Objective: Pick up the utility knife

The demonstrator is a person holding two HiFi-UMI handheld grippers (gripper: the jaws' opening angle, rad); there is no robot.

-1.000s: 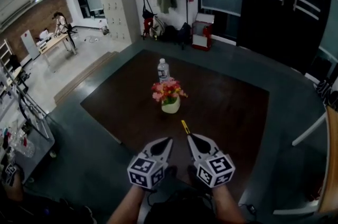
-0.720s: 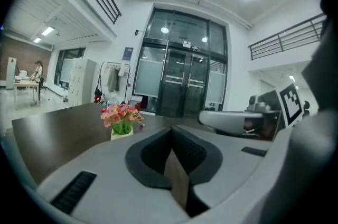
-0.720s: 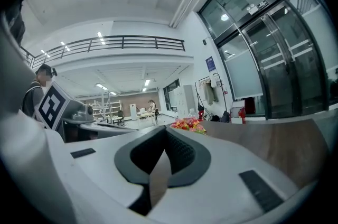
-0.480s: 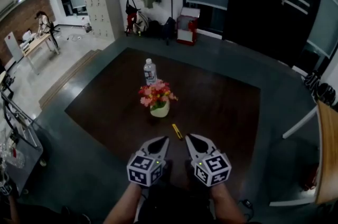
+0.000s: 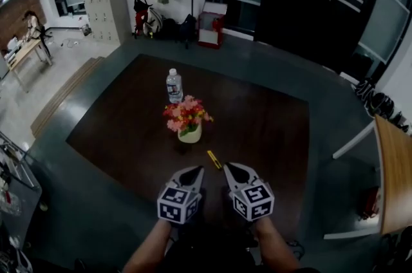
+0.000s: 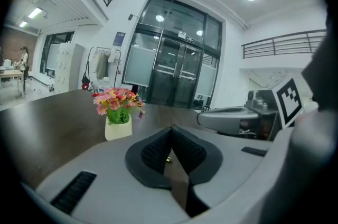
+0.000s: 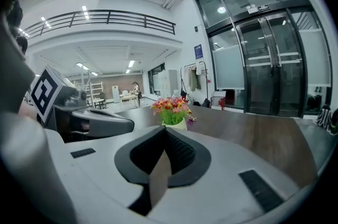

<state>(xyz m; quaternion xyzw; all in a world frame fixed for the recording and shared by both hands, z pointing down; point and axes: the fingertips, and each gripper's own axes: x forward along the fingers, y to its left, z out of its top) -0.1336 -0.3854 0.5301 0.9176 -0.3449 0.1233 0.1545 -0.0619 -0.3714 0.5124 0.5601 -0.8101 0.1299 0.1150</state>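
the utility knife (image 5: 214, 160), yellow, lies flat on the dark brown surface (image 5: 270, 117), touched by neither tool. in the head view it sits just ahead of the gap between the two tools, angled away toward the upper left. it is just left of the right hand-held gripper (image 5: 226, 167) tip and just right of the left hand-held gripper (image 5: 199, 169) tip, closer to the right one.

both are clenched on nothing. in the left gripper view the dark ribbed pads of the left hand-held gripper (image 6: 170, 130) meet at their tips, with only a narrow slit below them showing the surface. in the right gripper view the right hand-held gripper (image 7: 163, 131) has its pads pressed together the same way. the two tools are held side by side near the surface's near edge, each pointing forward and slightly down.

beyond the knife stands a cream pot of pink and red flowers (image 5: 188, 123), near it but apart. a water bottle (image 5: 173, 85) stands farther back.
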